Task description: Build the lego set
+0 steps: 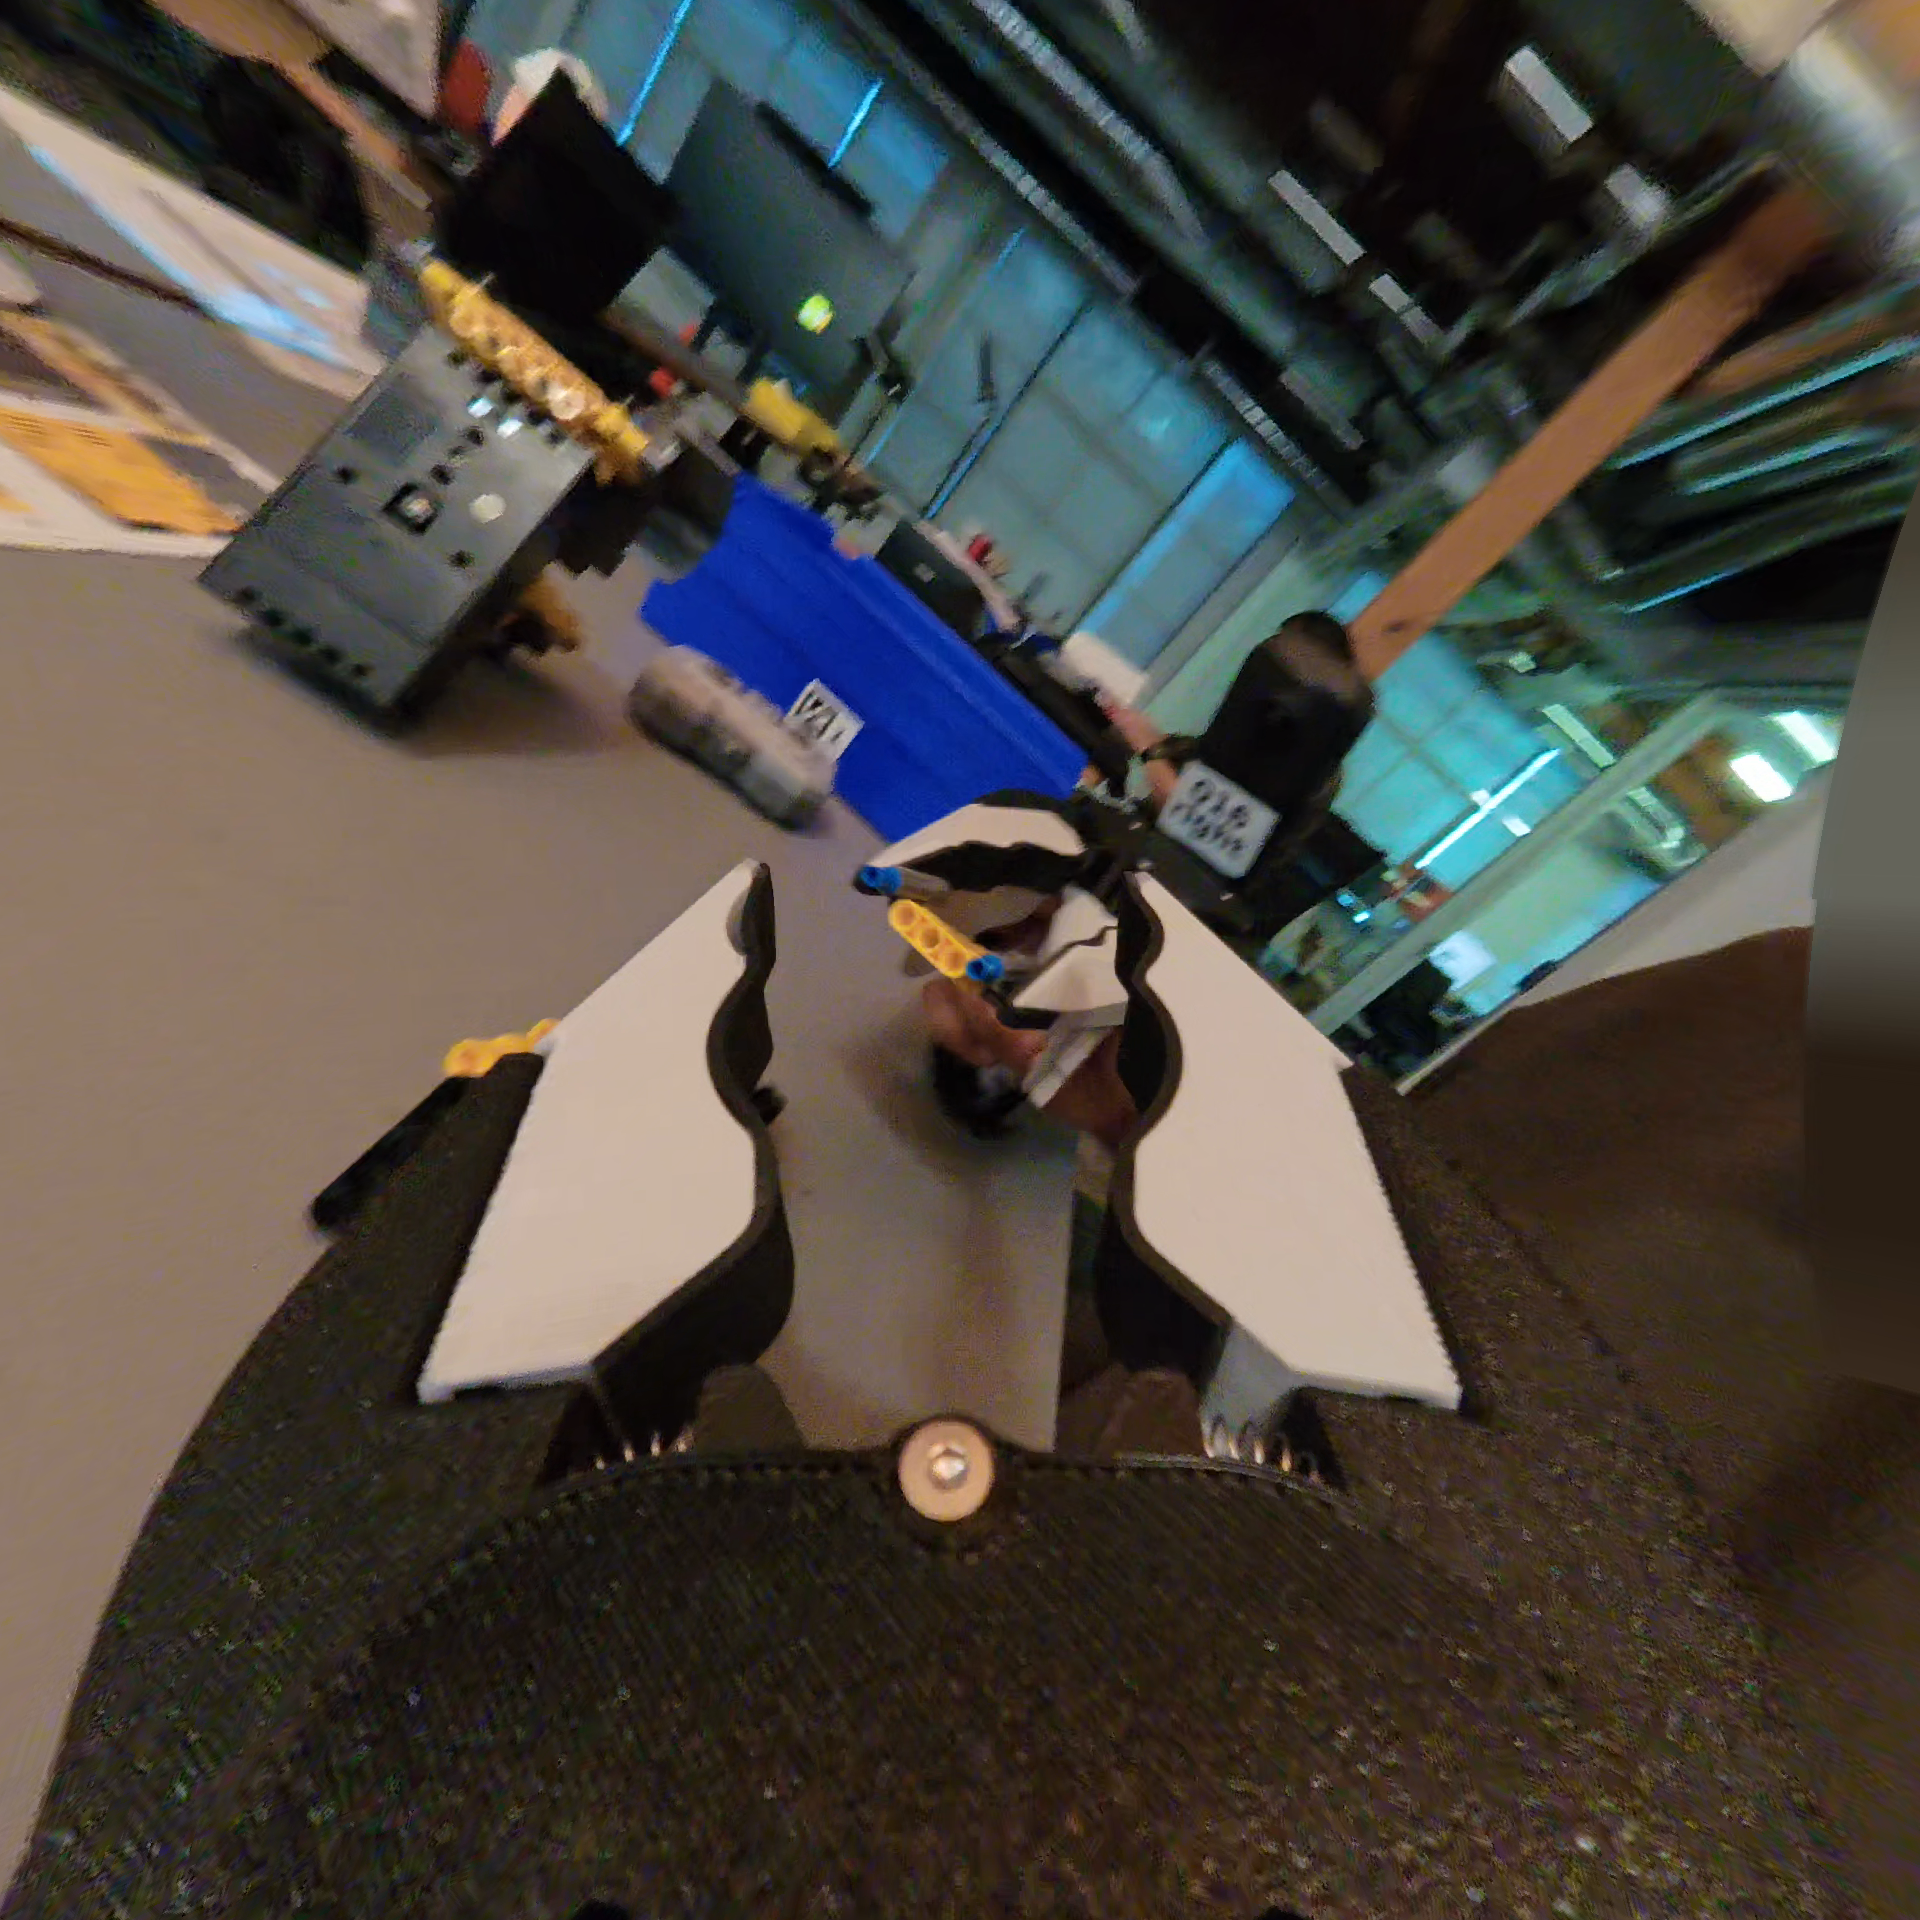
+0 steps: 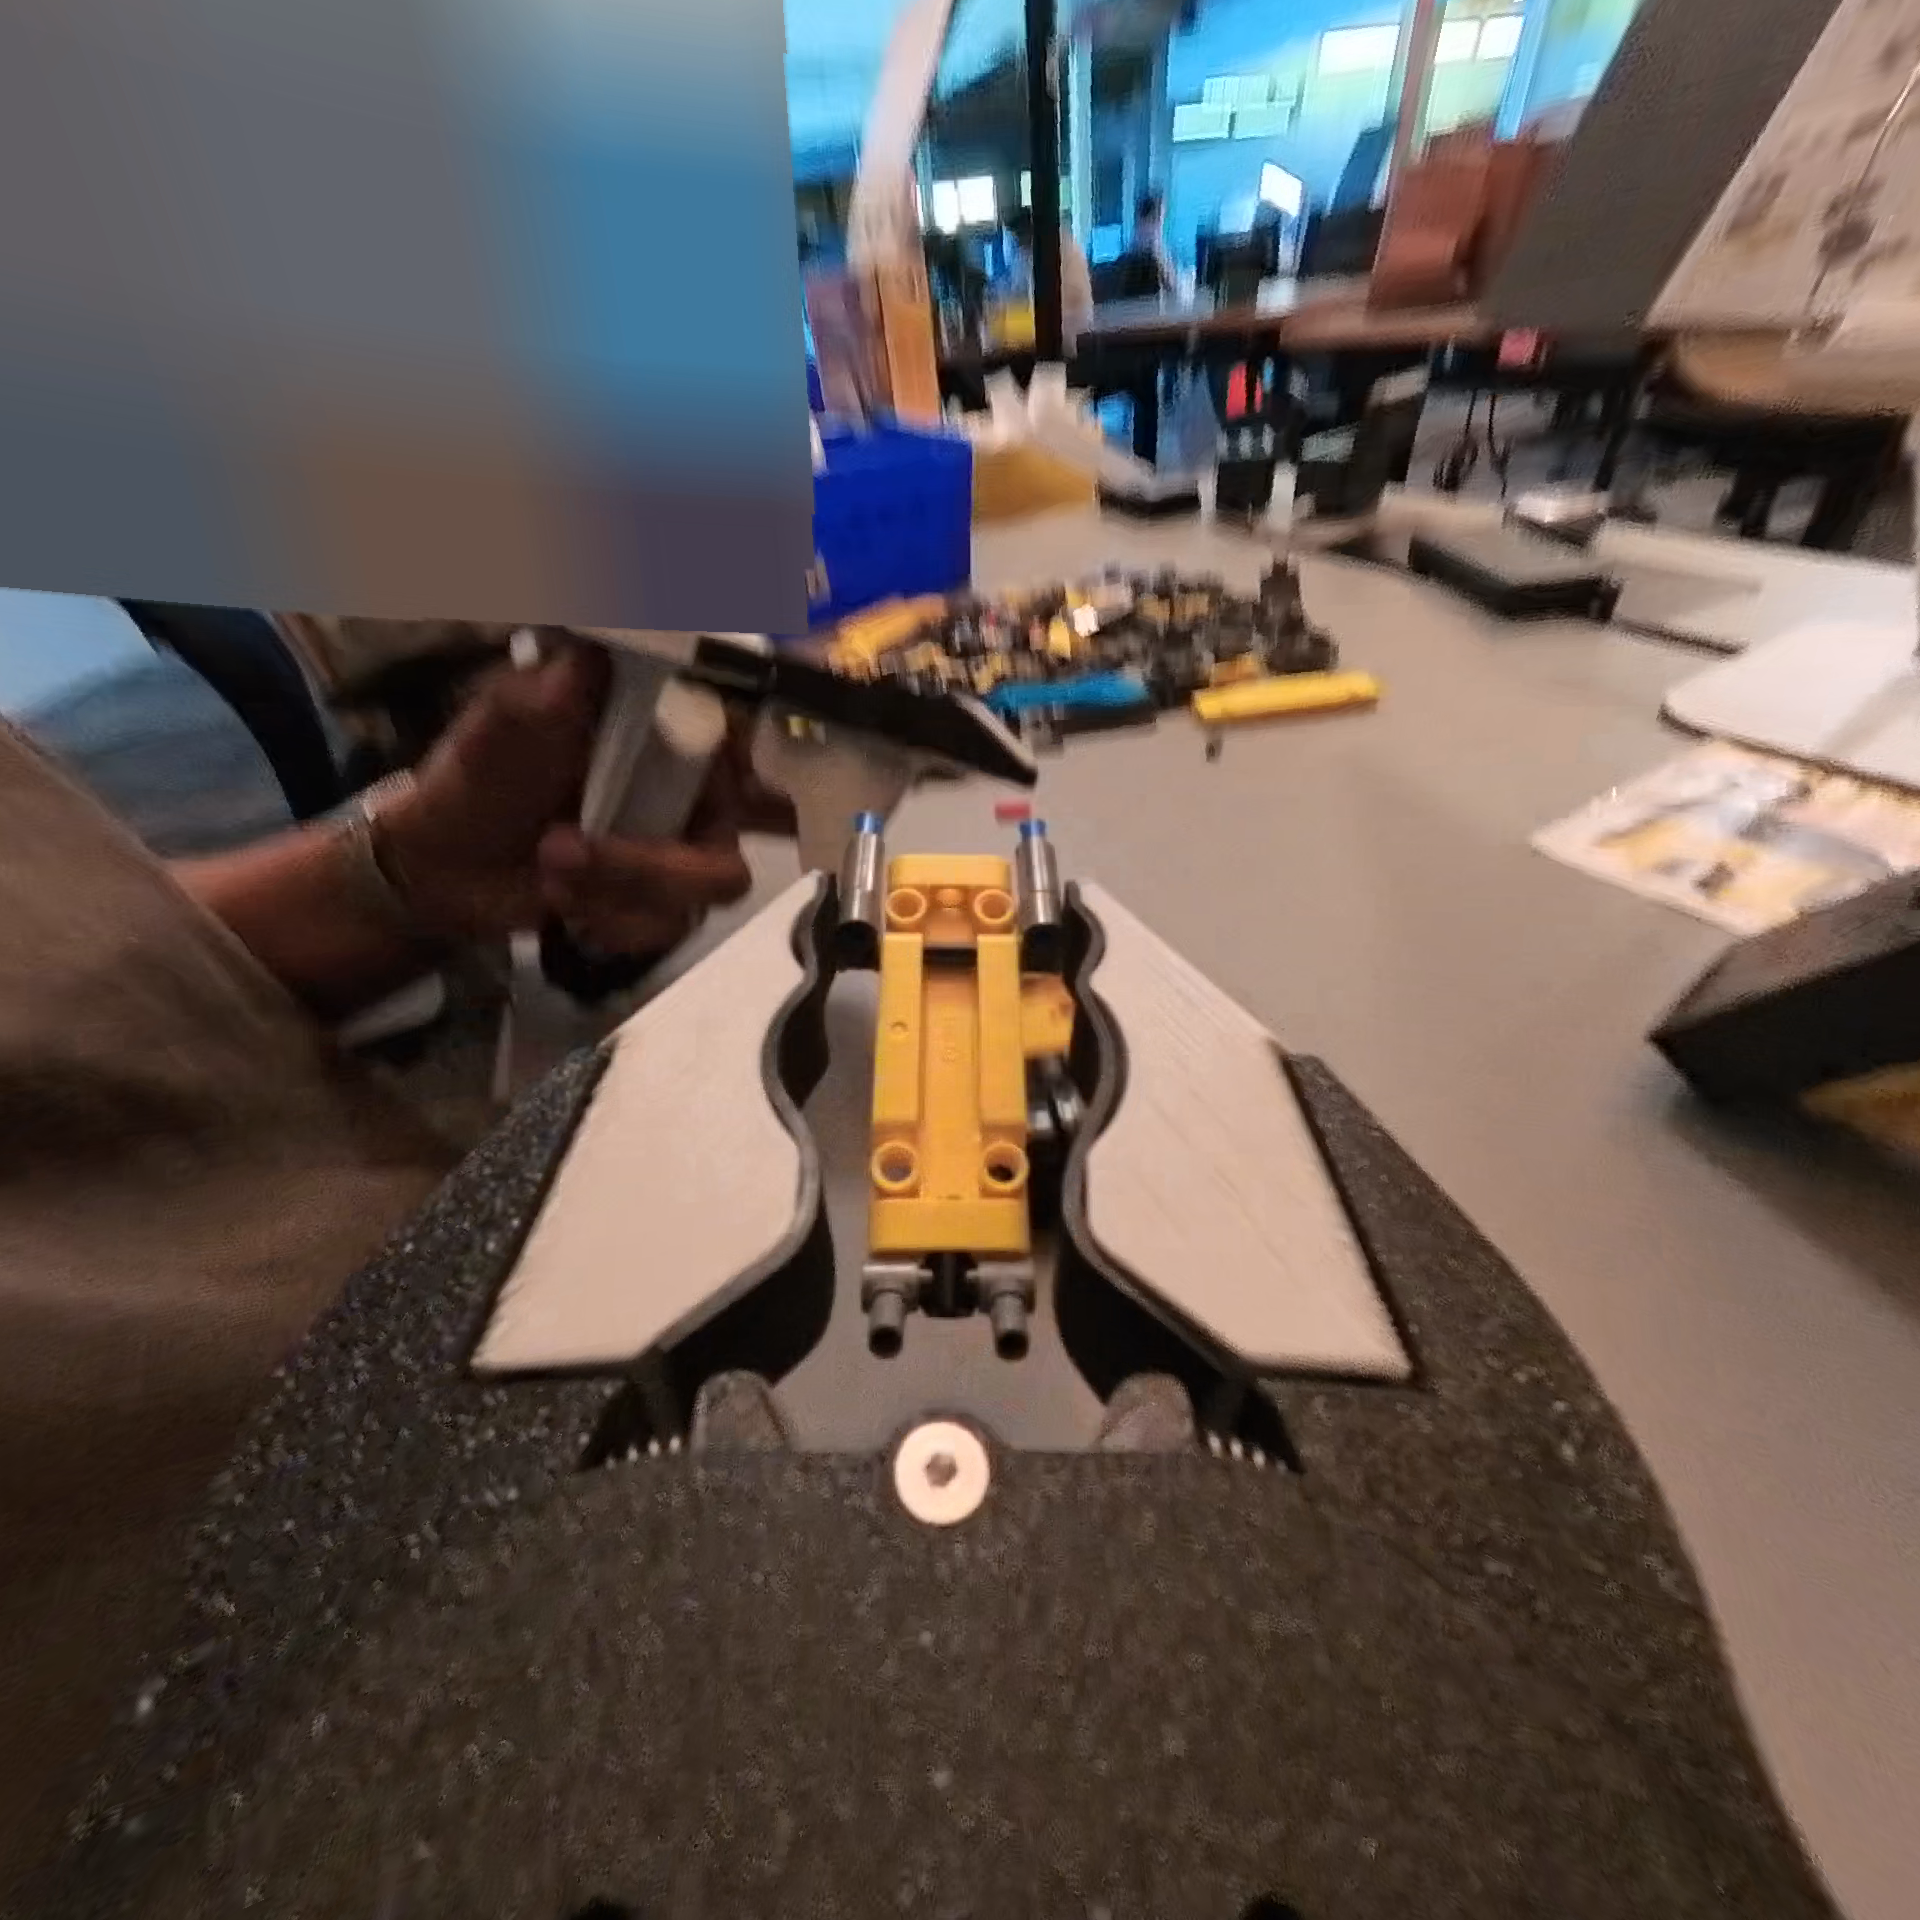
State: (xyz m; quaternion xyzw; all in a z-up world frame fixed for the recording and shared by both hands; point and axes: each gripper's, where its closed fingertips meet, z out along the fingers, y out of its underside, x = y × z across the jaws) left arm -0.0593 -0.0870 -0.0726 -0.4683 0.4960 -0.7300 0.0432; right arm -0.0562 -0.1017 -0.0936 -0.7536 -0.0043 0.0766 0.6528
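My right gripper (image 2: 951, 899) is shut on a yellow brick assembly (image 2: 951, 1060) with grey pins tipped blue at its front and grey pins at its back. It holds the assembly above the grey table (image 2: 1351, 1039). My left gripper (image 1: 945, 904) is open and empty. Just beyond its fingertips, the left wrist view shows the right gripper (image 1: 1018, 883) facing it with the yellow assembly (image 1: 933, 937). In the right wrist view the left gripper (image 2: 831, 727) is held in a person's hand (image 2: 499, 831) to the left front.
A pile of loose yellow and black bricks (image 2: 1122, 644) lies farther back, by a blue bin (image 2: 894, 520). A booklet (image 2: 1714, 831) and a black box (image 2: 1808, 1008) lie at the right. A black built model (image 1: 416, 520), a grey wheel (image 1: 727, 727) and loose pieces (image 1: 488, 1051) lie left. My left and right fingertips are right by each other. From either gripper's tips it is about 25 centimeters to the grey wheel (image 1: 727, 727).
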